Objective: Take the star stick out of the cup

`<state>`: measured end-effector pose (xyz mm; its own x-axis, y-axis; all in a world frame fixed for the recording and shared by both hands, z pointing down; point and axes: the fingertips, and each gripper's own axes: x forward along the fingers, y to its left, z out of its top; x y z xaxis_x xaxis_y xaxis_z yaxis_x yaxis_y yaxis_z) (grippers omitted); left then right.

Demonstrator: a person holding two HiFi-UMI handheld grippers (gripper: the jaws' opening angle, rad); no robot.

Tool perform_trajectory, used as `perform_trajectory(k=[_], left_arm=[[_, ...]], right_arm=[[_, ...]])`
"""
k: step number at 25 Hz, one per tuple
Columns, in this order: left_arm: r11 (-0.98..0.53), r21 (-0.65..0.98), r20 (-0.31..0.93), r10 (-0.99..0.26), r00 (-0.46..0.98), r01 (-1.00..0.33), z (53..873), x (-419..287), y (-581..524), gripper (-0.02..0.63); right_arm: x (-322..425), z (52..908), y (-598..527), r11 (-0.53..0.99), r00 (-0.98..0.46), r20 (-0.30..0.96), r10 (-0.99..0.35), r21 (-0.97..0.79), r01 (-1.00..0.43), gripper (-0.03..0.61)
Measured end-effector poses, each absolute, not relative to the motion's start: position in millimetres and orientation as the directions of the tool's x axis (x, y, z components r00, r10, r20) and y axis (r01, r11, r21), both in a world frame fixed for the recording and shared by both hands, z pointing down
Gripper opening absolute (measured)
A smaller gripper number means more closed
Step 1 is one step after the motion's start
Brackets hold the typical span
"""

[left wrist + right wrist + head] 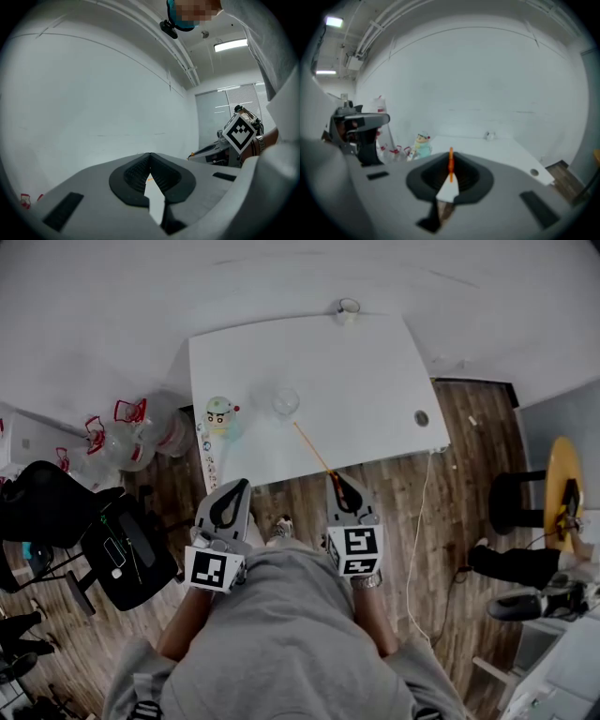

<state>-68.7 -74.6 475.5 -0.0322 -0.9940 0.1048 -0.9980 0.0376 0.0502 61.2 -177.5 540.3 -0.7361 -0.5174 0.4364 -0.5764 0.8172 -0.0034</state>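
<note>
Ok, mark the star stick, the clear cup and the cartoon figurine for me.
star stick (pixel 314 451): head view, midway along its thin orange shaft.
clear cup (pixel 285 401): head view, middle of its round top.
cartoon figurine (pixel 220 414): head view, on its face.
</note>
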Motion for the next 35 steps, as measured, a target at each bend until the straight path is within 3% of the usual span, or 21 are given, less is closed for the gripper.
perform_trajectory(k=[23,35], left_arm=[[0.054,-0.043,-0.030,-0.998,-0.053,-0.998,416,-81,-82,0.031],[0.103,-0.080,-0.119,-0.989,-0.093,-0.991,370,-95,-77,0.031]], right_arm=[[84,450,-183,0.804,-0.791,0.206,-0.576,-0.033,-0.594,0.044],[77,385,-179,0.836,-0.840,0.059,-0.539,-0.087,-0.542,0.044]])
